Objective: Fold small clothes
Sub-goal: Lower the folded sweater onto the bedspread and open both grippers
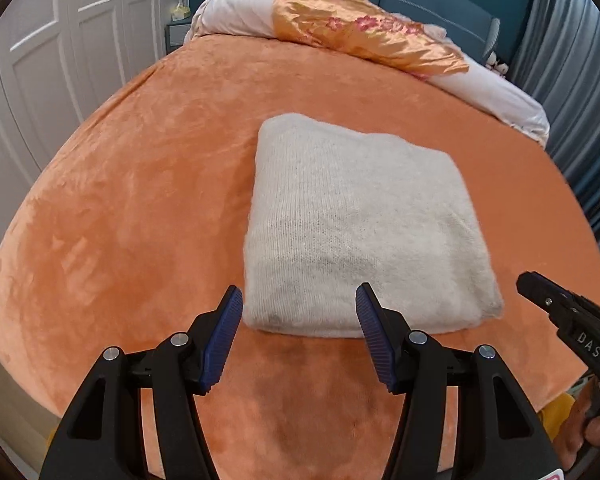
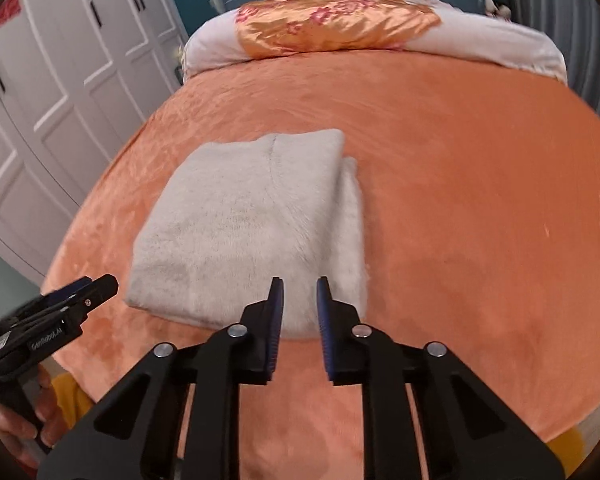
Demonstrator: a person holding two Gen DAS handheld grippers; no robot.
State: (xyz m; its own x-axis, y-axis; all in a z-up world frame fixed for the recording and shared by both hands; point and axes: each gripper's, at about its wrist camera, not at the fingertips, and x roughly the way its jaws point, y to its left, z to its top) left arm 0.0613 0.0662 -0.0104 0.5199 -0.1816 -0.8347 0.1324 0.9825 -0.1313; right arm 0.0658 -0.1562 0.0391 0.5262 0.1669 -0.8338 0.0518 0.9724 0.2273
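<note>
Two grippers hover at the near edge of a folded white sweater (image 1: 360,220) lying on the orange bedspread (image 1: 140,160), roughly mid-bed. Left gripper (image 1: 299,300): fingers spread wide, holding nothing. Right gripper (image 2: 299,292): fingers parted by a narrow gap, also empty, apparently just above the sweater's near right corner.

Risk, as I judge it: the fuzzy knit may snag on a ribbed pad, dragging the top layer and undoing the fold.

Right view alone shows an under-layer sticking out along the sweater's right side; left view shows a tidy rectangle.
</note>
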